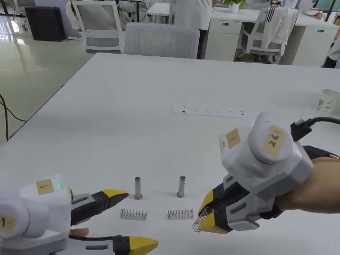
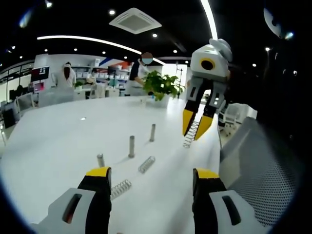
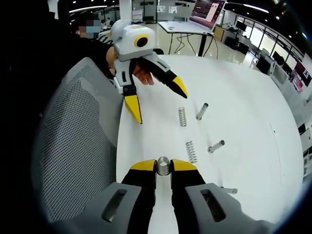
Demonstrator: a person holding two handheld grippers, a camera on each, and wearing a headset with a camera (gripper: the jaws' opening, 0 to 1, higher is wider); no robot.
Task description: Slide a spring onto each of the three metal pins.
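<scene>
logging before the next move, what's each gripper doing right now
left gripper: open, holding nothing
right gripper: closed on a spring

Bright, even indoor light covers the flat white table (image 1: 133,106) in the head view; the glossy pale floor (image 1: 32,69) carries white patches of reflected glare at upper left; the short upright metal pins (image 1: 138,188) throw only faint, soft shadows; both gripper views bow strongly toward their edges; in the left gripper view long white ceiling light strips (image 2: 97,42) blaze against a dark ceiling (image 2: 170,22); the small coiled metal spring (image 3: 163,167) at the right tool (image 3: 163,164) looks crisp
</scene>
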